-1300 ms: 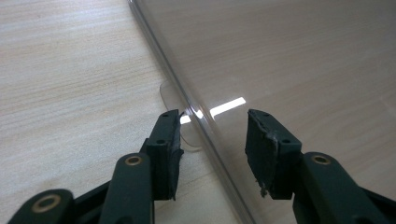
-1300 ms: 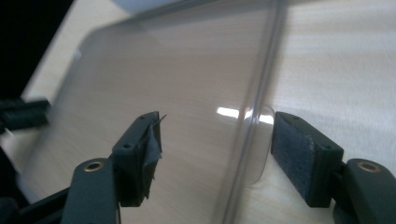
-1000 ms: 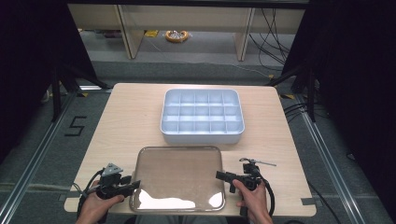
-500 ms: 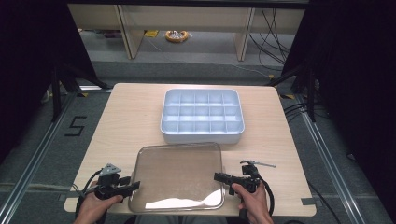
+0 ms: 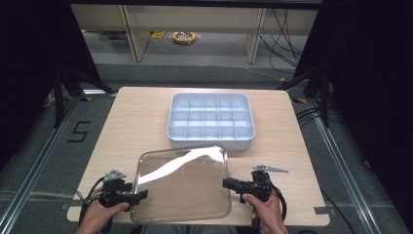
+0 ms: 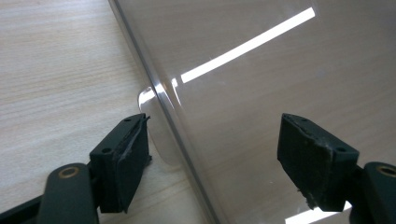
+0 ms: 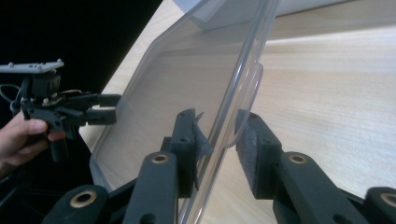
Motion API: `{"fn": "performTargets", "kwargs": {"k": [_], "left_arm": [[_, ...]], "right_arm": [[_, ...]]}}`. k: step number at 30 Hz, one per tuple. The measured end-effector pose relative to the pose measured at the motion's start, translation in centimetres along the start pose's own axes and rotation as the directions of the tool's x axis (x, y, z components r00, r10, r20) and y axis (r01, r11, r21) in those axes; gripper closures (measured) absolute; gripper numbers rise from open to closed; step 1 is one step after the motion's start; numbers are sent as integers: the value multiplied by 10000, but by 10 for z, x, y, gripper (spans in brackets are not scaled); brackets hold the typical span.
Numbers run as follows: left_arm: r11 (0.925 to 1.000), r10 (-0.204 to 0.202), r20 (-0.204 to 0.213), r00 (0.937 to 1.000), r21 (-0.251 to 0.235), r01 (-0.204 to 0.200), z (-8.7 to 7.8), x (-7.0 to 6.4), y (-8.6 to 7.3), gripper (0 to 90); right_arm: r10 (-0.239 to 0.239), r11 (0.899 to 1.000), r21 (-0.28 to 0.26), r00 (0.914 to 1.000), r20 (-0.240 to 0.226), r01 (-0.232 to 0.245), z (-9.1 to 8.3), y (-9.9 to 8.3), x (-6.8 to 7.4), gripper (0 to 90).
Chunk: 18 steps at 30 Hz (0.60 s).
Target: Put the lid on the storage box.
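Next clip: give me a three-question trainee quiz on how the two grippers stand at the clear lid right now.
1. True or false: the left gripper has its jaws wide apart, astride the rim of the clear lid.
2. The right gripper has its jaws: A) far from the lid; B) close on either side of the lid's edge tab; C) inside the white divided tray.
3. Fill in: the lid lies on the ___ table, on the person's side of the tray.

Key: 1 true; 2 B; 3 wooden.
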<state>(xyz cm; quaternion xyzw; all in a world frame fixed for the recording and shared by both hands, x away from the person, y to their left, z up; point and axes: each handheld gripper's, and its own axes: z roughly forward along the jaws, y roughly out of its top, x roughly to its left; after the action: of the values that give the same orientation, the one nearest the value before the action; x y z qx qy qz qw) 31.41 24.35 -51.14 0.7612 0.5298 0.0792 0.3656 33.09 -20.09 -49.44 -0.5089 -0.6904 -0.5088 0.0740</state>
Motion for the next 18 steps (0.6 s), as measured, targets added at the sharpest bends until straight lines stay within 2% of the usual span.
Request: {"fn": "performTargets", "kwargs": {"k": [1,2,3,4,6,9,10,11,12,14,15,16,17,18], "left_arm": [[9999,-87,44,10000,52,87,0,2,1,218],[9989,-435,202,9988,-140,438,1,3,1,217],[9985,-523,269,9983,-155,527,0,4,1,215],[9985,-523,269,9983,-155,527,0,4,1,215],[9982,-557,451,9974,-214,567,1,6,2,224],[9967,-732,546,9958,-305,749,2,8,3,253],[9914,-1163,715,9906,-521,1202,2,11,3,270],[9914,-1163,715,9906,-521,1202,2,11,3,278],[9874,-1427,770,9868,-576,1473,2,13,4,277],[9876,-1402,732,9874,-610,1447,2,14,4,275],[9879,-1358,784,9876,-642,1410,2,15,4,279],[9879,-1358,784,9876,-642,1410,2,15,4,290],[9869,-1425,926,9854,-630,1487,3,15,4,322],[9861,-1473,1011,9839,-628,1541,3,16,4,331]], "right_arm": [[126,9999,36,9998,-129,-125,0,1,4,700],[-183,9998,-46,9997,-171,182,-1,2,3,702],[-164,9998,-58,9996,-214,163,-1,2,4,704],[-164,9998,-58,9996,-214,163,-1,2,4,704],[-594,9982,-137,9979,-275,590,-1,4,2,704],[-620,9980,-125,9977,-284,617,0,5,0,704],[-739,9972,-87,9968,-315,737,0,6,-1,704],[-756,9971,-73,9961,-462,753,-2,7,-1,705],[-798,9968,-91,9958,-439,794,-1,7,-1,705],[-1006,9949,-114,9941,-417,1002,-1,8,-1,705],[-492,9987,81,9974,-525,497,-2,8,2,705],[-492,9987,81,9974,-525,497,-2,8,2,705],[-1013,9949,-54,9937,-479,1012,-1,9,-2,704],[-1028,9947,-79,9936,-472,1026,0,9,-3,705]]}}
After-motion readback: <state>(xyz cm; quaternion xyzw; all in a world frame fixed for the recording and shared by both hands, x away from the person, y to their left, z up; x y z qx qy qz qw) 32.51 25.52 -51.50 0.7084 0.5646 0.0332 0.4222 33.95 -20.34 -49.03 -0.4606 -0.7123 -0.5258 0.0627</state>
